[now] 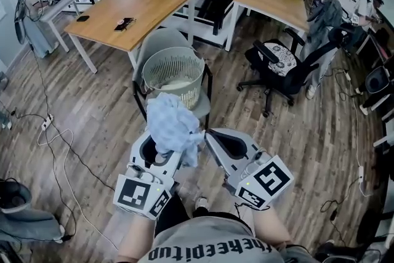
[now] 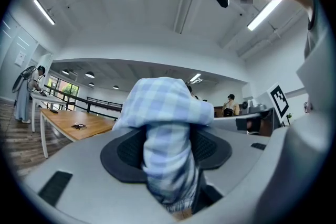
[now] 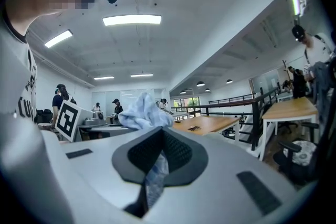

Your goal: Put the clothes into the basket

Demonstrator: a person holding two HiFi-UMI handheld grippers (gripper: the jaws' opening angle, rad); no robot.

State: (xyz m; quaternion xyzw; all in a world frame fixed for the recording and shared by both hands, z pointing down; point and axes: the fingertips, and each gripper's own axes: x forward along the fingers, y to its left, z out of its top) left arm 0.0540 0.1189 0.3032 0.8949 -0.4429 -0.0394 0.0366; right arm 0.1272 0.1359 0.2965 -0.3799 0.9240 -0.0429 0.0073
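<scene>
Open office here, wood floor (image 1: pixel 92 126), a couple of wooden tables (image 1: pixel 132 9) along a black railing, people busy in the far corners. The basket (image 1: pixel 157 71) sits on a grey chair (image 1: pixel 161 39) straight ahead, and something pale already lies in the bottom of it

The cloth (image 1: pixel 172 123), a light blue checked thing, is up in the air just short of the basket, on the near side. The left gripper (image 1: pixel 163 148) has its jaws set wide around a fat bunch of it; in its own view the fabric fills the gap and flops over the top. The right gripper (image 1: pixel 212 135) is nearly closed on a thin fold of the same cloth, just a strip pinched between the pads

So I'd say this is the carry step: picked up, not dropped yet. Next move probably needs both grippers brought forward until the bundle hangs over the rim, then both let go together so no tail catches on the edge or on the chair

Writing: the marker cubes (image 1: pixel 138 193) only have black and white squares, no words. There's print on the person's shirt (image 1: pixel 209 243), upside down from here, can't read it for sure. No brand visible on the basket
</scene>
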